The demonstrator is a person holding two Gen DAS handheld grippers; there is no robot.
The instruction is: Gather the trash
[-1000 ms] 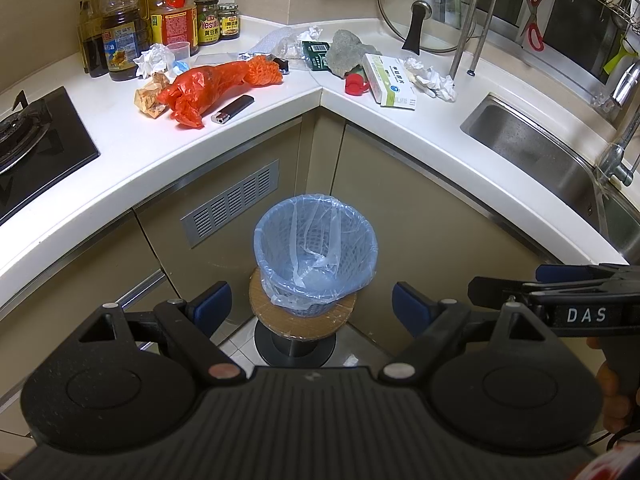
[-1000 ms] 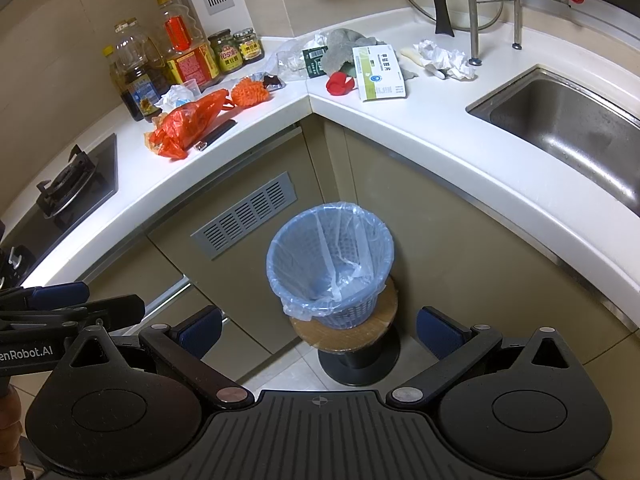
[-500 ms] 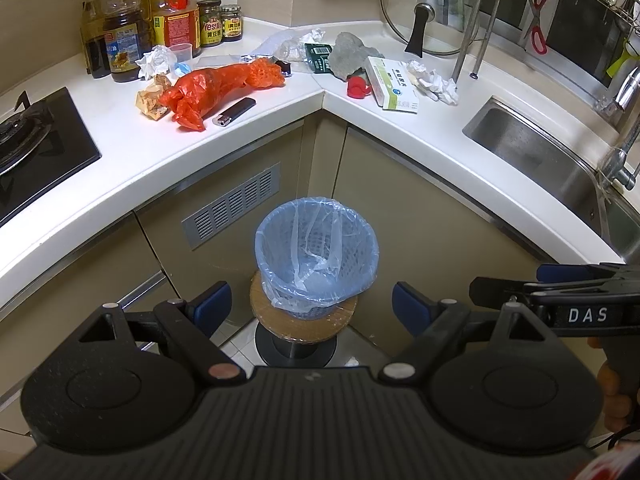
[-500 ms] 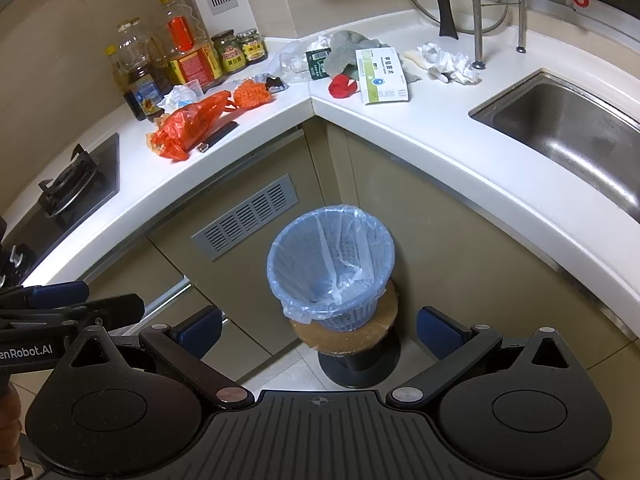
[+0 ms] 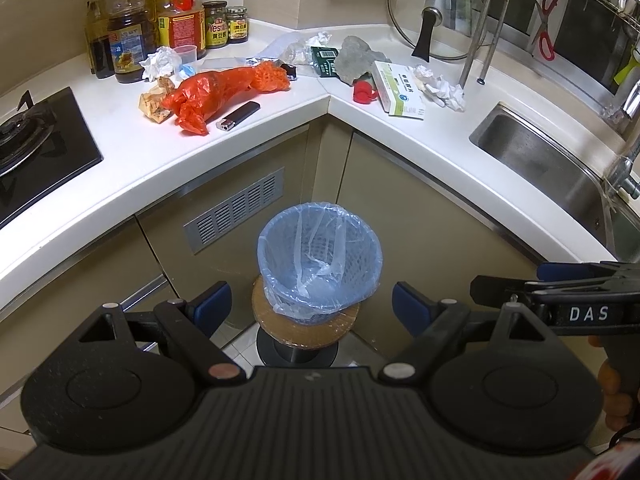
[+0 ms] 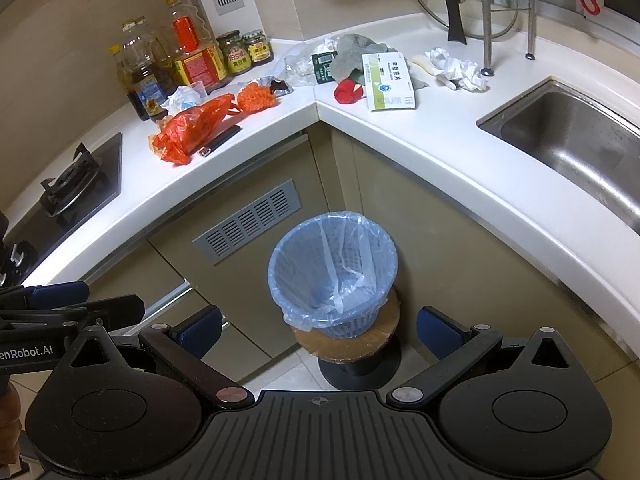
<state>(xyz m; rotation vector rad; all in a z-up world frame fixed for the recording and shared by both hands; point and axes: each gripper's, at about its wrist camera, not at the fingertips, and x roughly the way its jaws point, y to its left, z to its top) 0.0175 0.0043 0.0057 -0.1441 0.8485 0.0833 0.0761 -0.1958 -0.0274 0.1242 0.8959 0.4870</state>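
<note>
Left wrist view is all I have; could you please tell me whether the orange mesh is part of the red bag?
Observer: In the right wrist view the orange mesh is a separate ball at the tip of the red bag; I cannot tell if they touch.
Operator: Thank you. I see the right hand-held gripper only side-on; is it holding anything?
Observer: No. The right hand-held gripper is open wide, with nothing between its fingers.

On the white surface (image 5: 280,112) lie an orange-red plastic bag (image 5: 212,90), a black lighter (image 5: 239,115), a red cap (image 5: 363,92) and a white-green box (image 5: 400,90). The blue mesh bin (image 5: 320,258) has a clear liner.
</note>
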